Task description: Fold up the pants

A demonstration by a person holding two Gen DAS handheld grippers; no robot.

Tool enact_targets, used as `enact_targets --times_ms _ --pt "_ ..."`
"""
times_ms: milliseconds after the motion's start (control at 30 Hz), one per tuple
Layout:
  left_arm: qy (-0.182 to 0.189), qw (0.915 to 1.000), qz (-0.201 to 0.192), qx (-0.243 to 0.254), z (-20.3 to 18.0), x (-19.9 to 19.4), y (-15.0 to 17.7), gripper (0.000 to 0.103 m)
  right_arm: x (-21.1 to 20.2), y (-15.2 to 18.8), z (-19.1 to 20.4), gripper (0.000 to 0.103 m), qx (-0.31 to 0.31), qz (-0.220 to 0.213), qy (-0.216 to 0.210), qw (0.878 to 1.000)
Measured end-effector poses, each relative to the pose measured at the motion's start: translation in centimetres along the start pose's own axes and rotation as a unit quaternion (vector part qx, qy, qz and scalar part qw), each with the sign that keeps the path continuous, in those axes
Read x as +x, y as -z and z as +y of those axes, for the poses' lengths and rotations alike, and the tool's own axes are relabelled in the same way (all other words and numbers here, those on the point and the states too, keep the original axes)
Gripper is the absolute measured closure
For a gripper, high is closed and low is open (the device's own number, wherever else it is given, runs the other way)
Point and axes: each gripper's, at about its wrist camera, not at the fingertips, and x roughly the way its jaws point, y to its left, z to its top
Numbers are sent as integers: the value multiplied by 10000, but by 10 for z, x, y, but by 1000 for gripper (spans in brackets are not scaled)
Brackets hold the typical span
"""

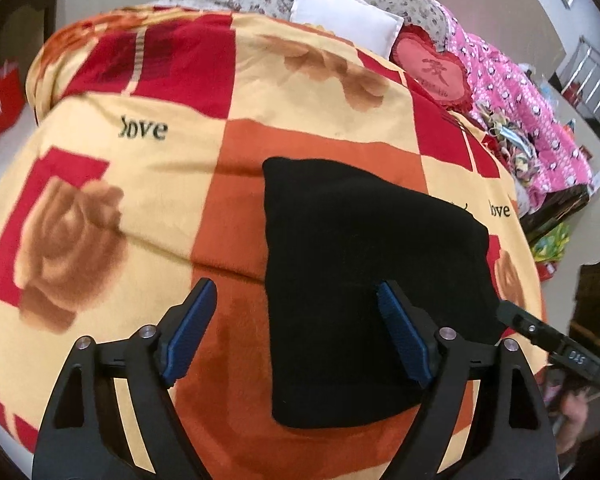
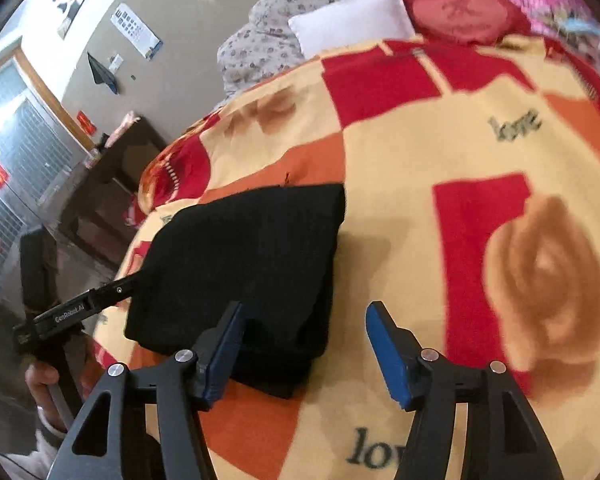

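Observation:
The black pants (image 1: 364, 280) lie folded into a compact stack on the patterned blanket (image 1: 140, 184). My left gripper (image 1: 296, 320) is open and empty above the stack's left edge, its right finger over the cloth. In the right wrist view the folded pants (image 2: 252, 256) lie left of centre. My right gripper (image 2: 304, 344) is open and empty, hovering at the stack's near right corner. The right gripper also shows at the pants' right edge in the left wrist view (image 1: 540, 332); the left gripper shows at the left in the right wrist view (image 2: 80, 308).
A white pillow (image 1: 348, 16), a red heart cushion (image 1: 432, 68) and pink bedding (image 1: 532, 120) lie at the bed's far end. A dark wooden table (image 2: 112, 184) stands left of the bed. A red bag (image 1: 0, 100) sits on the floor.

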Motion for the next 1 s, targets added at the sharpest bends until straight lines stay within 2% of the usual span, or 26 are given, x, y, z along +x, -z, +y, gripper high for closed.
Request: enact_targets --times_ms 100,200,267,400,467,500,533,600,667,767,1000 --pt "182 9997 82 -120 4 6 0 18 14 0 -3 42 169 68 -332 9993" --pt "272 9994 175 -110 1 14 0 11 26 0 -2 41 162 205 -514 9983" --pt "322 9994 145 -40 -3 19 0 6 31 0 1 37 81 106 -674 9976" --pt "171 9995 97 248 -15 25 1 1 39 -2 6 34 -64 8 -669 9977" --pt "159 9991 112 365 -21 29 1 1 40 -3 6 39 -57 -55 -620 9980" --pt "164 9990 147 398 -24 30 0 2 41 -4 6 47 -17 -106 -530 9985" --pt "217 9987 181 421 -26 30 -1 10 39 -3 6 50 -37 -159 -453 9988" --pt "151 9988 113 448 -31 24 -5 18 33 -5 13 58 -196 -215 -340 9990" --pt "154 9985 30 522 -34 17 -12 31 26 -9 22 61 -393 -267 -268 9985" --pt "119 9979 -116 624 -37 9 -29 33 19 -23 36 66 -640 -394 -246 9969" --pt "5 9977 -373 560 -28 18 -73 33 34 -68 54 66 -835 -625 -180 9944"
